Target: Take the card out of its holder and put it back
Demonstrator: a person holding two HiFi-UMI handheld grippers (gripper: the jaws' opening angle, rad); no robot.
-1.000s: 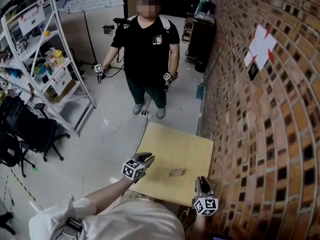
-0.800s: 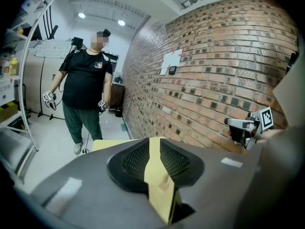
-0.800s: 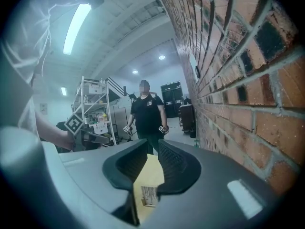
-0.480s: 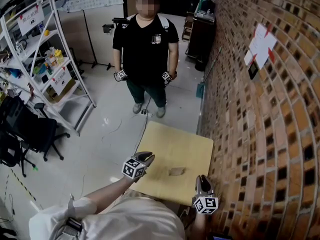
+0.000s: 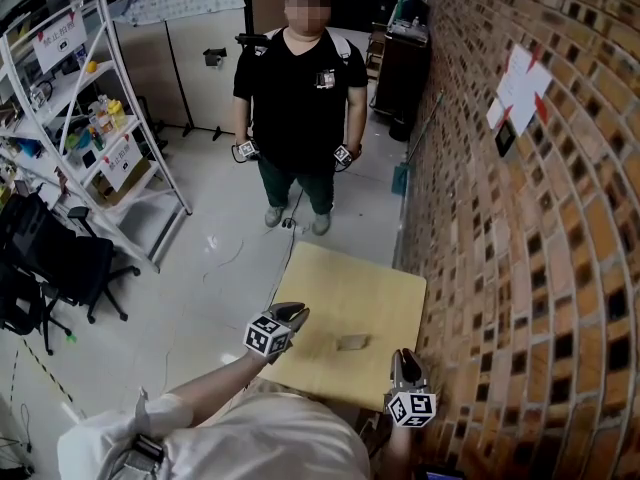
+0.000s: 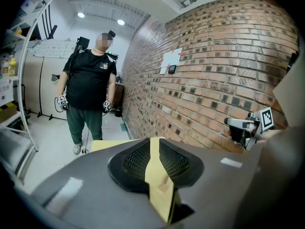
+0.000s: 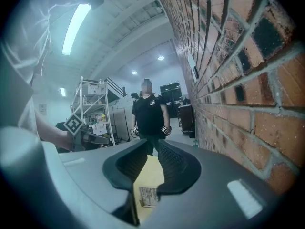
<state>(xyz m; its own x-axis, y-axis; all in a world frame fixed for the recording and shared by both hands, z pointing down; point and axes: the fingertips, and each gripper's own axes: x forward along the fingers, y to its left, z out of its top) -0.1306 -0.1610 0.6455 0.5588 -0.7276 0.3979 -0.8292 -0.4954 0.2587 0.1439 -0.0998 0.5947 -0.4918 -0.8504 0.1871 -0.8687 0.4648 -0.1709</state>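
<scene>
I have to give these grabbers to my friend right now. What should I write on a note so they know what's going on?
Left gripper: empty, jaws a little apart and just been closing with nothing gripped between them, at the left edge of the table.
Right gripper: open and empty, at the near edge beside the brick wall.
Card holder: flat on the table between the two grippers, untouched. I cannot tell the card apart from it.
Done: nothing that shows.
Left: pull the card out, then slide it back.
</scene>
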